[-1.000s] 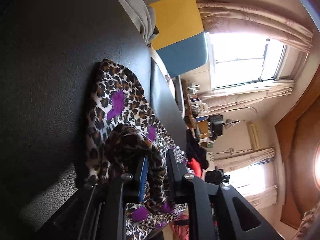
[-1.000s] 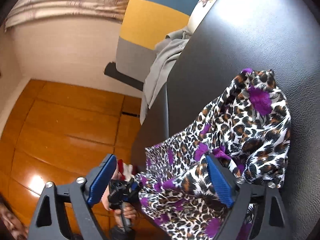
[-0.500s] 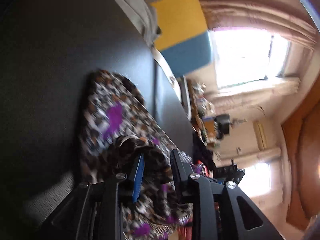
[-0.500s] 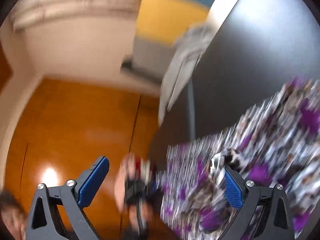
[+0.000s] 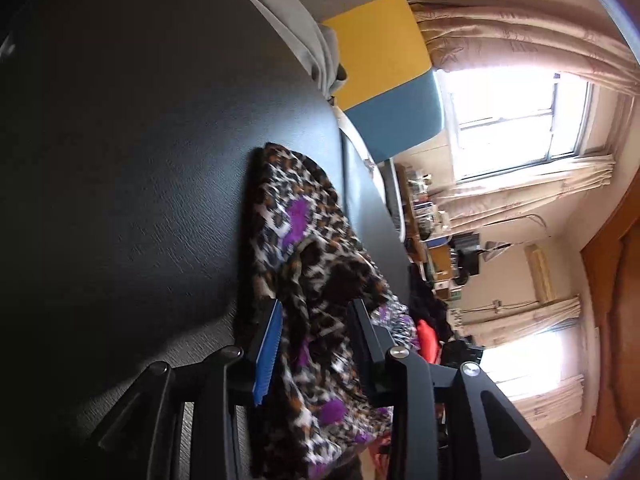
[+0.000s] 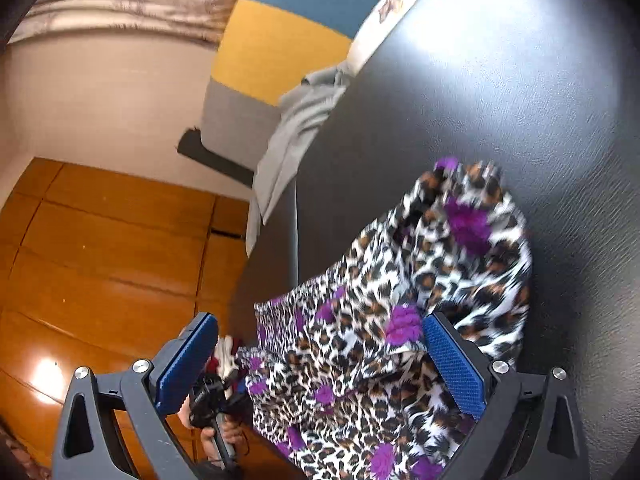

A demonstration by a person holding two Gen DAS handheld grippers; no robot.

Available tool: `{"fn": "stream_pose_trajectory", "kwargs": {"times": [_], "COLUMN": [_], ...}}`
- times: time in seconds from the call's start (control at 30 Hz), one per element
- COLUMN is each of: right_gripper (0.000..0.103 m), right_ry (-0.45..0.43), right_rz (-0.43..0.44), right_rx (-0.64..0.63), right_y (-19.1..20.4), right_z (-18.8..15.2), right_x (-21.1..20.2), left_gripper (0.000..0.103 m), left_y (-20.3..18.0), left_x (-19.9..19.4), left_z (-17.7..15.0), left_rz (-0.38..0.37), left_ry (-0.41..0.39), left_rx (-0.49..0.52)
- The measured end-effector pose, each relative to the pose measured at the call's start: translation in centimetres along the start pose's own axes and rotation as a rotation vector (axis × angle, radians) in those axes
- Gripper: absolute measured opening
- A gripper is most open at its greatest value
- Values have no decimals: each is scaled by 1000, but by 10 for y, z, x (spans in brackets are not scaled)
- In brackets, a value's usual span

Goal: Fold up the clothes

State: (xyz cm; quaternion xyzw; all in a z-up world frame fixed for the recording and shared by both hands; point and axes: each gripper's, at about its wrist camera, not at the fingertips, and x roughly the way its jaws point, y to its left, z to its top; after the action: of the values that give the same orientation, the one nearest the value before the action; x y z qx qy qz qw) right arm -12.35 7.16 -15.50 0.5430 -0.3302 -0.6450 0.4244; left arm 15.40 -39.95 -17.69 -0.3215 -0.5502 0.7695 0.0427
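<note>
Presently, a leopard-print garment (image 5: 304, 248) with purple blotches is seen lying on the black bench (image 5: 132, 152), its far end flat on the surface and its near end trailing off the bench edge.

Left gripper (image 5: 316, 340): a bunched ridge of the cloth is seen between the two fingers (image 5: 268, 352), which stand close together with fabric filling the gap. It is judged to be pinched, though whether both pads bear firmly on it cannot be made out.

Right gripper (image 6: 320, 360): the fingers (image 6: 454, 364) are spread wide. The garment (image 6: 400, 312) lies under and between them; the bench-side finger appears to touch or sit just over the cloth, while the other finger hangs out past the bench edge, over the wooden floor (image 6: 100, 248). Nothing is held.

Key relation: the long axis of the garment runs away from both grippers, from the hanging end toward the end resting flat on the bench. The left gripper is set on the hanging end; the right is near that same end, to one side.

A grey cloth (image 6: 292, 128) is draped at the far bench edge, well apart.

Stage of folding cannot be settled: the bunching fits a fold being carried over as well as a garment being spread.
</note>
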Motion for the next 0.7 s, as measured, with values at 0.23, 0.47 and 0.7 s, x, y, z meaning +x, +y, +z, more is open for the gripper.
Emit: {"fn": "stream_pose_trajectory", "kwargs": {"times": [0.23,0.47,0.7], "right_gripper": [103,103,103], "right_ry": [156,-168,-10], "right_rz": [26,172,-232], "right_rx": [-48,49,-344], "right_y": [25,21,49], "right_z": [3,52,19], "right_x": [55,34,-10], "left_gripper": [34,42,44], "left_y": [-12,-32,-50], "left_x": [33,39,21], "left_z": [-5,20,30], "left_rz": [10,-36,57], "left_ry": [109,62,43], "left_rx": [48,85,218]}}
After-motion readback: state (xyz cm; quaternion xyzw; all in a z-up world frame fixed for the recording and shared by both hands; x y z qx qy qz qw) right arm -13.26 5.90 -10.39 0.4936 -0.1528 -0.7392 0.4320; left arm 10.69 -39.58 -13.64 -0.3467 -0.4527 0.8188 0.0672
